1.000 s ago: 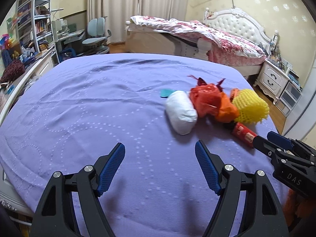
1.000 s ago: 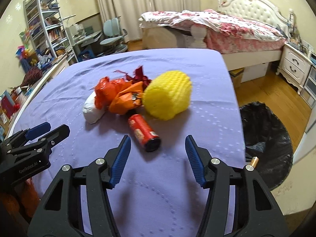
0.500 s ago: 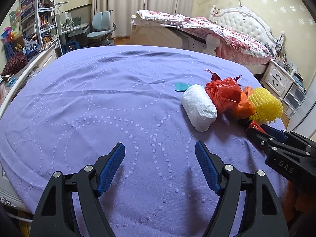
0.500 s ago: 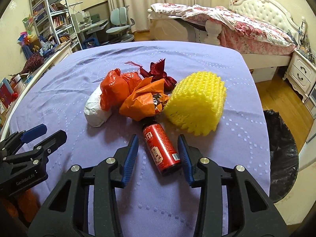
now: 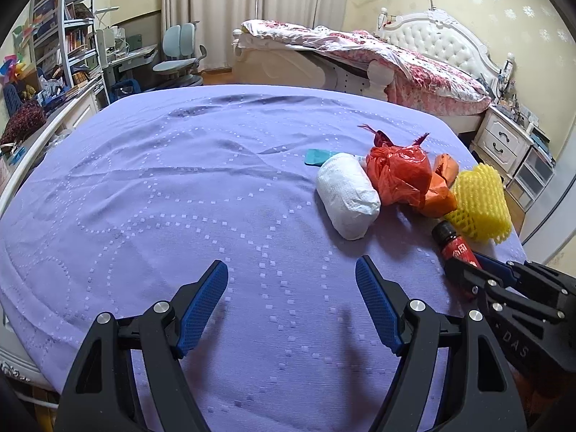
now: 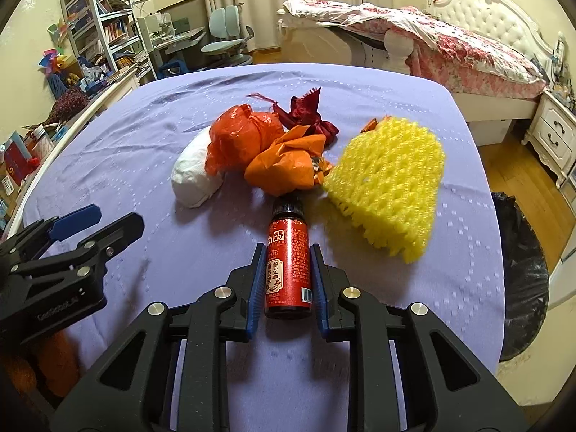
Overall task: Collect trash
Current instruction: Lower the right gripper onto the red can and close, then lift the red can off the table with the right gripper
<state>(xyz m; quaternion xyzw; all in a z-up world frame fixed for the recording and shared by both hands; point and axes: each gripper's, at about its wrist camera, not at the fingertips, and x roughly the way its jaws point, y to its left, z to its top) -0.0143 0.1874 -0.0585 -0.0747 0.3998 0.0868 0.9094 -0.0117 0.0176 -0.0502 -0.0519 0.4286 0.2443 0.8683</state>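
A small red bottle [image 6: 287,270] with a black cap lies on the purple cloth [image 6: 450,252]. My right gripper [image 6: 287,252] has closed on it, and both blue pads press its sides. Just beyond it is a heap of trash: a white paper wad [image 6: 194,176], a red plastic bag [image 6: 241,136], an orange bag [image 6: 288,165], a dark red ribbon [image 6: 306,115] and a yellow foam net [image 6: 392,176]. My left gripper [image 5: 291,268] hangs open over bare cloth, left of the wad [image 5: 347,196], holding nothing.
A bin lined with a black bag [image 6: 522,270] stands on the wooden floor off the cloth's right edge. A teal scrap [image 5: 316,156] lies behind the wad. Shelves [image 5: 72,36], a desk chair and a bed [image 5: 378,57] fill the room beyond.
My right gripper moved forward and down around the red bottle and its jaws closed on it. The left gripper's jaws stayed as wide as before.
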